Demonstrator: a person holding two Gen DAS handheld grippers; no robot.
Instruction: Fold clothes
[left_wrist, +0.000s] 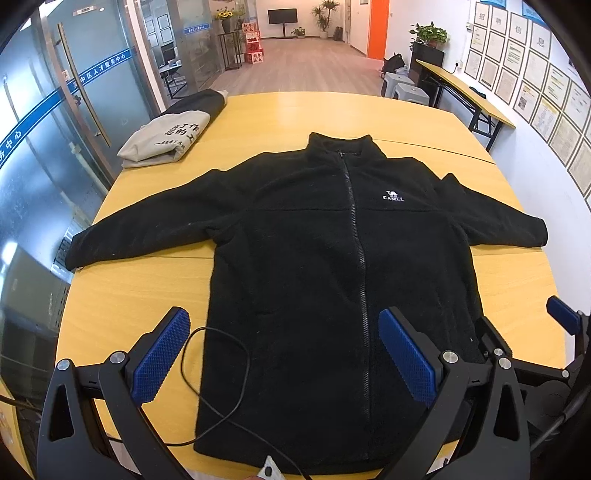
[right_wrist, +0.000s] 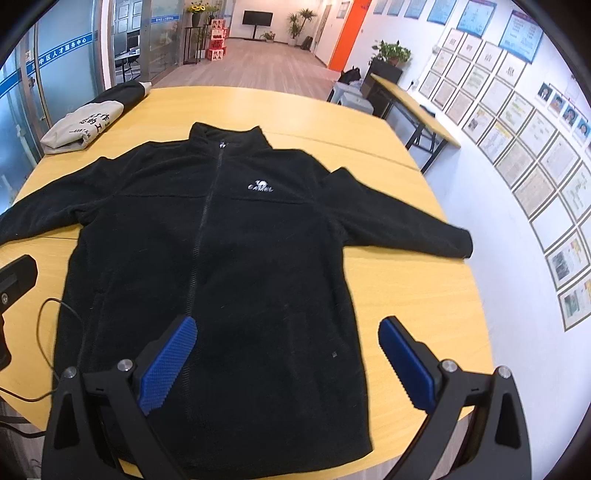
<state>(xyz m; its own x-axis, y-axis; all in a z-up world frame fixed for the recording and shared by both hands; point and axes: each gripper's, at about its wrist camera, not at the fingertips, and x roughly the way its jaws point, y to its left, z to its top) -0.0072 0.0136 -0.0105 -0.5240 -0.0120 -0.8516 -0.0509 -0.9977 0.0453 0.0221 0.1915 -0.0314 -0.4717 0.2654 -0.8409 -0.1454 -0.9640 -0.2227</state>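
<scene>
A black zip-up fleece jacket (left_wrist: 314, 266) with a white CAMEL logo lies flat, front up, on the yellow table (left_wrist: 147, 295), both sleeves spread out sideways. It also shows in the right wrist view (right_wrist: 221, 258). My left gripper (left_wrist: 284, 354) is open and empty, held above the jacket's lower hem, left of the zip. My right gripper (right_wrist: 286, 363) is open and empty above the jacket's lower right part. One of its blue fingertips (left_wrist: 561, 314) shows at the right edge of the left wrist view.
A folded grey garment with black print (left_wrist: 166, 138) lies on a dark folded garment (left_wrist: 203, 101) at the table's far left corner. A thin black cable (left_wrist: 221, 369) loops over the jacket's lower left. Glass doors stand to the left, a side table (left_wrist: 465, 88) to the right.
</scene>
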